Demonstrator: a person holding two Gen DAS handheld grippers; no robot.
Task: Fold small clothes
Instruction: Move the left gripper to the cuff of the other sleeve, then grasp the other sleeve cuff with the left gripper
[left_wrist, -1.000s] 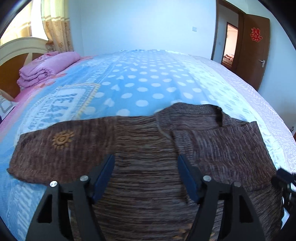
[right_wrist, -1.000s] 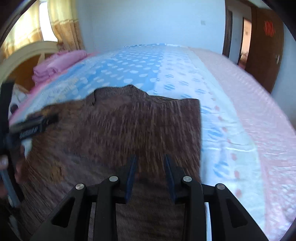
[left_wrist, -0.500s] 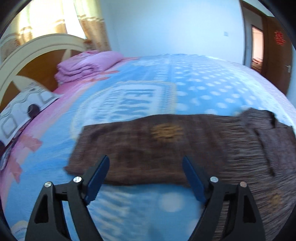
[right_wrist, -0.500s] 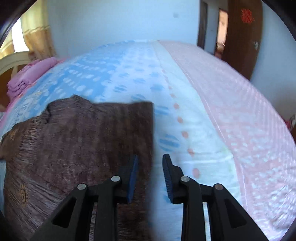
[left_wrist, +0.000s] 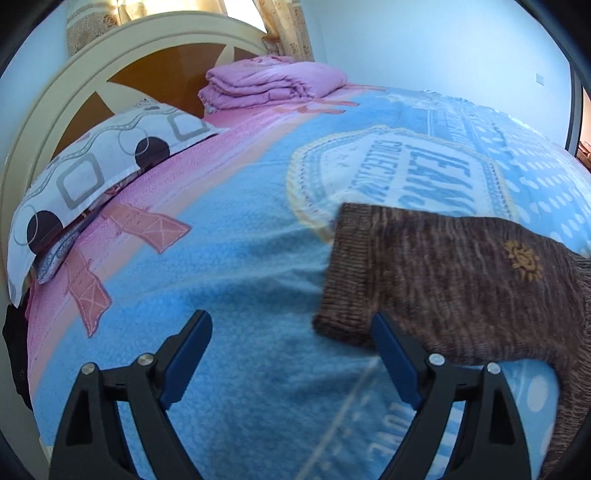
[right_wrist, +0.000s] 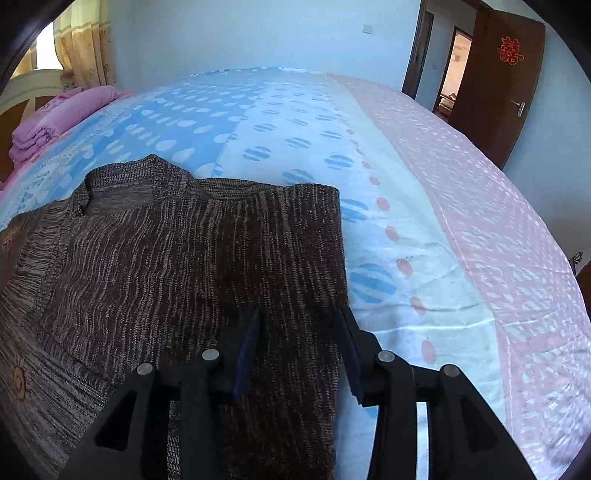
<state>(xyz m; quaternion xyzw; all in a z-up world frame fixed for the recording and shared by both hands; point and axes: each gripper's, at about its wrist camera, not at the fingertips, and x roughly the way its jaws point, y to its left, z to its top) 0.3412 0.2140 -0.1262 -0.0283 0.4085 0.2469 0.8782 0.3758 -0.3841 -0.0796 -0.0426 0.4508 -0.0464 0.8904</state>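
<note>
A brown knit sweater (right_wrist: 177, 266) lies flat on the bed, its right sleeve folded in over the body. Its left sleeve (left_wrist: 436, 280), with a small orange sun motif, stretches out on the blue blanket, cuff toward the headboard. My left gripper (left_wrist: 291, 350) is open and empty just above the blanket, its right finger beside the cuff's lower corner. My right gripper (right_wrist: 299, 343) is open and empty over the sweater's folded right edge, near the hem.
The bed (left_wrist: 240, 236) carries a blue printed blanket, with a pink-dotted sheet (right_wrist: 480, 221) to the right. A patterned pillow (left_wrist: 96, 177) and a folded pink quilt (left_wrist: 273, 85) lie by the headboard (left_wrist: 74, 85). A brown door (right_wrist: 502, 81) stands open at the back right.
My left gripper has swung left from over the sweater's body to the end of the left sleeve. My right gripper has opened wider and moved along the sweater's right edge.
</note>
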